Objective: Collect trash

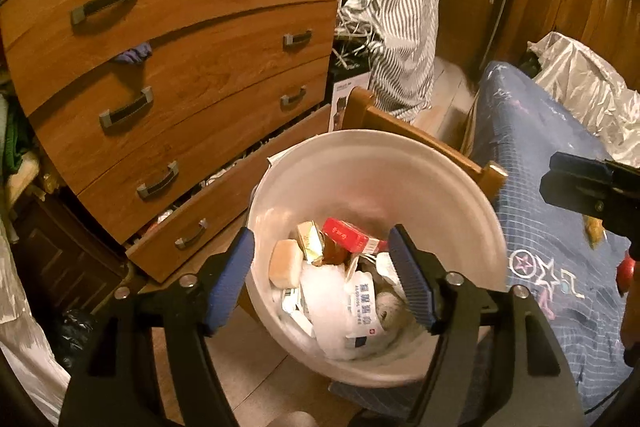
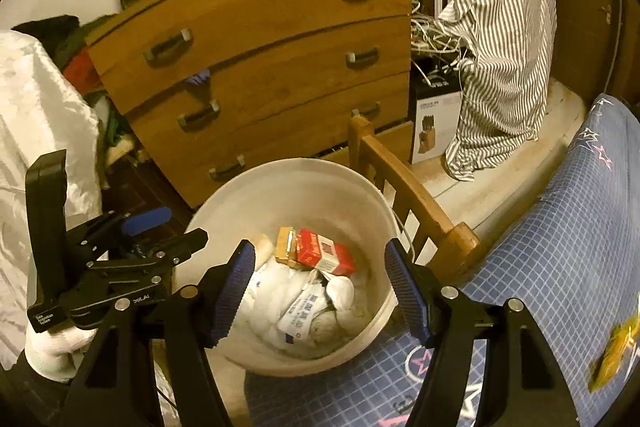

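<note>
Black tongs, blue ribbed pads, silver screws, white glove

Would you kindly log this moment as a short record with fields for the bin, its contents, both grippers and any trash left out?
bin: white bucket, beside the bed
contents: red carton, wipes packet, crumpled tissues
left gripper: open, empty, over bin
right gripper: open, empty, over bin
remaining: yellow wrapper on the blue bedsheet

I'm seeing the white trash bin lower centre of frame, upright and open, part-filled: red cigarette pack lying flat beside a gold wrapper, crumpled white tissues beneath.
</note>
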Demonstrator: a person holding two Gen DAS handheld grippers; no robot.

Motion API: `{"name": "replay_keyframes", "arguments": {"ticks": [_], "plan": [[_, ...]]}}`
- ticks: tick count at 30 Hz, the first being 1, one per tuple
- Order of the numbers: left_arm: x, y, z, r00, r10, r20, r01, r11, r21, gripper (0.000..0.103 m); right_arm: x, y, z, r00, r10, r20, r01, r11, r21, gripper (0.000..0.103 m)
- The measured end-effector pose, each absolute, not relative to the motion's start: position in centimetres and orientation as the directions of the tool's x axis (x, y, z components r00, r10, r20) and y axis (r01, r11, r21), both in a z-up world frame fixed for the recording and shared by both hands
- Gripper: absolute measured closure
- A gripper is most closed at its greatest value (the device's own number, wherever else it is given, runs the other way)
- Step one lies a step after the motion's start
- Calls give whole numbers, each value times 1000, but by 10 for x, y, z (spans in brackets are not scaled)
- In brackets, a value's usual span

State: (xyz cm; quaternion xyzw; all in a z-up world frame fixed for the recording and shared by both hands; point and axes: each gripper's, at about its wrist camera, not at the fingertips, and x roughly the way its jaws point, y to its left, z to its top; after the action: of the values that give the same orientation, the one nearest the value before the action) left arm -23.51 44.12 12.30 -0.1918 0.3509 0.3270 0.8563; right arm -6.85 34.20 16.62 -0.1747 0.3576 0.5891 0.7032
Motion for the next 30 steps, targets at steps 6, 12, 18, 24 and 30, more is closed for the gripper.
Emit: {"name": "replay_keyframes", "arguments": {"ticks": [6,12,18,24,30], "plan": [[-267,411,143,591,487,-644,-713,689,-133,14,-104,282,178,88,778,-621,-965,221,139,29],[-292,376,161,577,598,-557,-762,639,-104,6,-139,220,188,131,831,-540,-971,219,101,25],[-309,342,164,577,611,-543,-765,637,-96,6,-167,167,198,187,864,-467,-968,244,64,21],[-323,304,178,627,607,-488,-727,680,-88,6,-181,129,208,247,880,-406,-956,290,47,16],[-332,277,192,673,593,-443,-697,708,-112,6,-176,112,213,271,879,-393,-946,318,59,16]]}}
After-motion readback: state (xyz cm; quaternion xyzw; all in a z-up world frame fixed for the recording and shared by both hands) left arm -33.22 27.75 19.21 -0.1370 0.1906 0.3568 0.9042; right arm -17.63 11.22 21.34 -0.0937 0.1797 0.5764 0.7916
